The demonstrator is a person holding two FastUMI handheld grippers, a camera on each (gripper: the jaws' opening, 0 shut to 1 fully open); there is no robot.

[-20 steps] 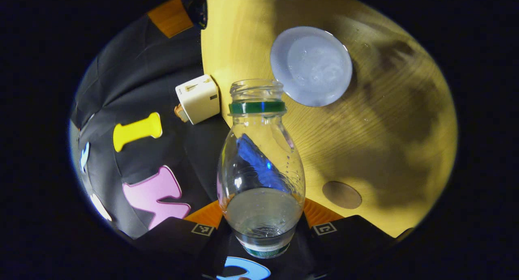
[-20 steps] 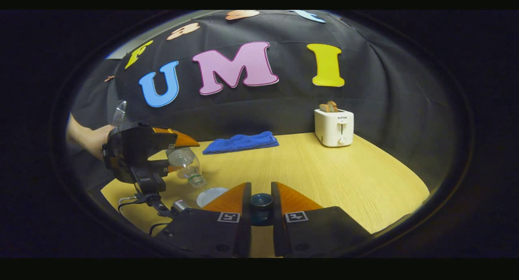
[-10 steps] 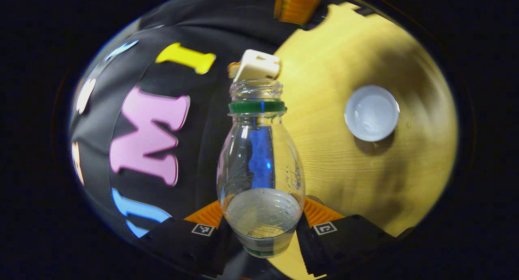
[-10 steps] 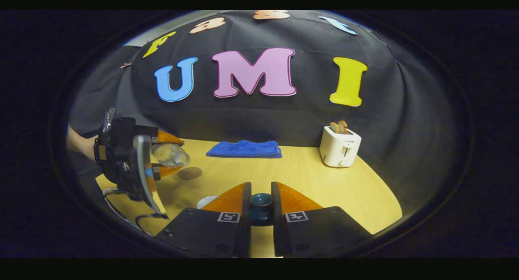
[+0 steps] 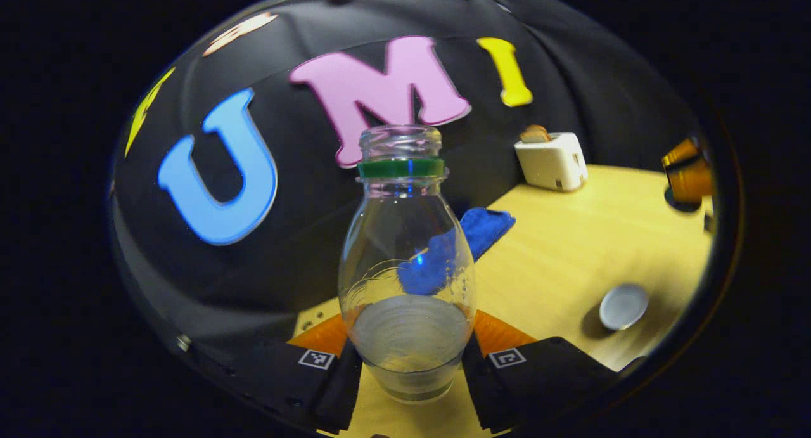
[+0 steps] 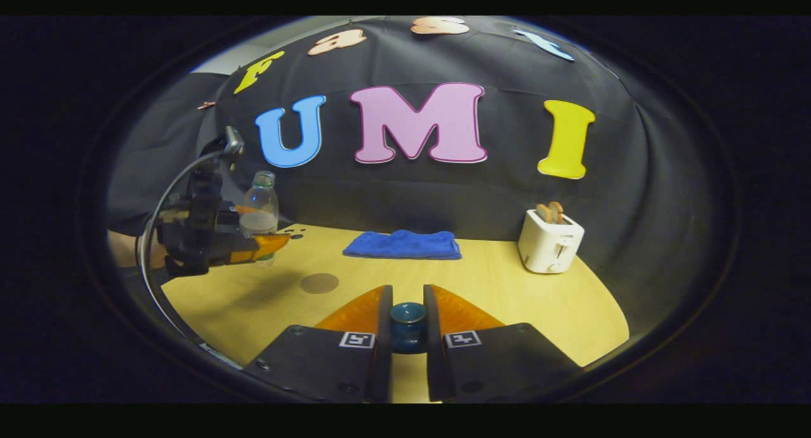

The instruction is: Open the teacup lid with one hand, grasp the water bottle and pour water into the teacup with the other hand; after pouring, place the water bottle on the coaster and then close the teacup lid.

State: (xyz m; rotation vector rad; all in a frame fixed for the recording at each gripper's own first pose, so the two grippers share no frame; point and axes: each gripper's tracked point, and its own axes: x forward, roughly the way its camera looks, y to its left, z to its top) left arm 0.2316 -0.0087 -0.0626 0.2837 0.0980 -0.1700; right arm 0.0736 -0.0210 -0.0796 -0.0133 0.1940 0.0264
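L gripper (image 5: 410, 355) has its jaws shut on the bottle (image 5: 407, 260), low on its body. Bottle stands upright w/ no cap and a bit of water at the bottom, up off the tabletop (image 5: 570, 248). In the right gripper view the bottle (image 6: 259, 211) is above and left of the coaster (image 6: 319, 283). R gripper (image 6: 408, 317) has its jaws shut on the lid (image 6: 407, 319) knob. The open cup (image 5: 623, 306) sits right of the bottle, well apart. Towel (image 6: 403, 244) & toaster (image 6: 550, 240) sit behind the coaster.

Tipped back upright from pouring, the water bottle (image 6: 260, 205) in the left tool (image 6: 256, 243), away from the teacup (image 5: 623, 306).
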